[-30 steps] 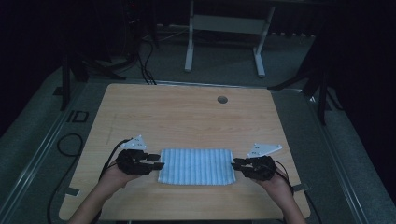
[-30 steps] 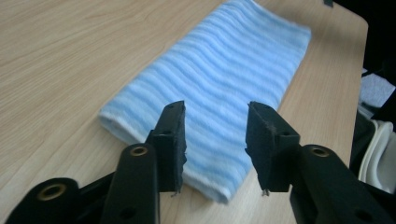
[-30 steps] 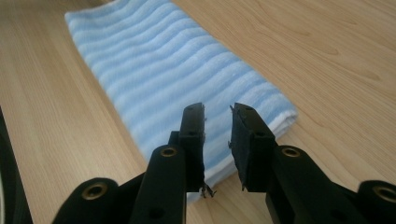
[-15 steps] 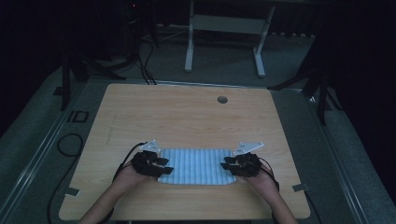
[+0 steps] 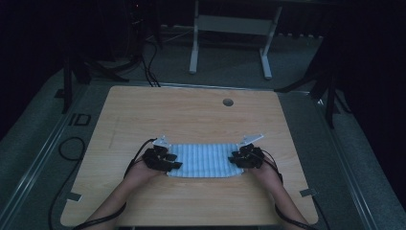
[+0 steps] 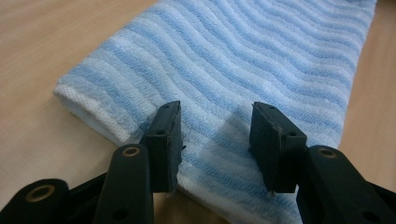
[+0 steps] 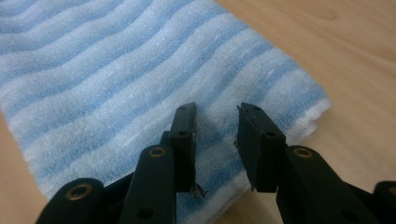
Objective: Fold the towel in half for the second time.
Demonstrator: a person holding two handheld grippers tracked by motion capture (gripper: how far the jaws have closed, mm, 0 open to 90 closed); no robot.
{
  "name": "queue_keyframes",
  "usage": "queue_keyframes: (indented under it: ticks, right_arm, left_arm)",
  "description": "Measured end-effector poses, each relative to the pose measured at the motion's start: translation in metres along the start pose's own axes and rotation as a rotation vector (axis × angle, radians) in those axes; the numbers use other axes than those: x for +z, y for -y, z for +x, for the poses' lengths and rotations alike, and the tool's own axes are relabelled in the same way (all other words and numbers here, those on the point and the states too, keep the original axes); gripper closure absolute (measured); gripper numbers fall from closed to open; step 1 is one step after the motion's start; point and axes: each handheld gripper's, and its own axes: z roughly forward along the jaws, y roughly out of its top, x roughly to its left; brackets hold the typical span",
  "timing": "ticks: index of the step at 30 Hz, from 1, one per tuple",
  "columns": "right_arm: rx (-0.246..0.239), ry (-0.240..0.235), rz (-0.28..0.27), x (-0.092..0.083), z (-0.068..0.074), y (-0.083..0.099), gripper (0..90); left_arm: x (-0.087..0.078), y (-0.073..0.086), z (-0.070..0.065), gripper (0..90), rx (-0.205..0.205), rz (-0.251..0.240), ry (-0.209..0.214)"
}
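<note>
Towel [image 5: 205, 159] folded flat near table [image 5: 191, 115] front edge, left gripper [image 6: 217, 135] and right gripper [image 7: 215, 140] poised over opposite short ends, jaws apart astride cloth, probably ready to pinch both ends together.

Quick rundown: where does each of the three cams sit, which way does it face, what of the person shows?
High view: above the person's side, looking forward and down on the table; forearms, left gripper and right gripper at the striped towel.
Left gripper view: rides the left gripper, looking along its parted jaws over the towel's edge.
Right gripper view: rides the right gripper, same over the opposite end.
Shared: all three show the towel on the wooden table.
</note>
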Motion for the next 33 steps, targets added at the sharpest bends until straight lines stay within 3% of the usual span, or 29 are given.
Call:
queue_keyframes:
  ticks: [4, 10, 13, 22, 33]
  right_arm:
    - [0.04, -0.013, -0.007, 0.005, -0.014, -0.006, 67.2]
    - [0.06, -0.017, -0.018, 0.013, -0.026, -0.015, 67.2]
    - [0.087, -0.029, -0.026, 0.016, -0.033, -0.018, 67.2]
    - [0.092, -0.017, -0.012, 0.025, -0.043, -0.031, 67.1]
    - [0.101, -0.017, -0.016, 0.03, -0.045, -0.036, 66.7]
  left_arm:
    - [0.004, -0.009, 0.011, 53.3, -0.013, 0.002, -0.01]
    - [0.007, -0.018, 0.024, 53.5, -0.016, 0.005, -0.044]
    - [0.008, -0.019, 0.031, 53.6, -0.046, -0.011, -0.031]
    - [0.01, -0.025, 0.036, 53.5, -0.039, 0.001, -0.062]
    - [0.01, -0.029, 0.044, 53.5, -0.051, 0.004, -0.085]
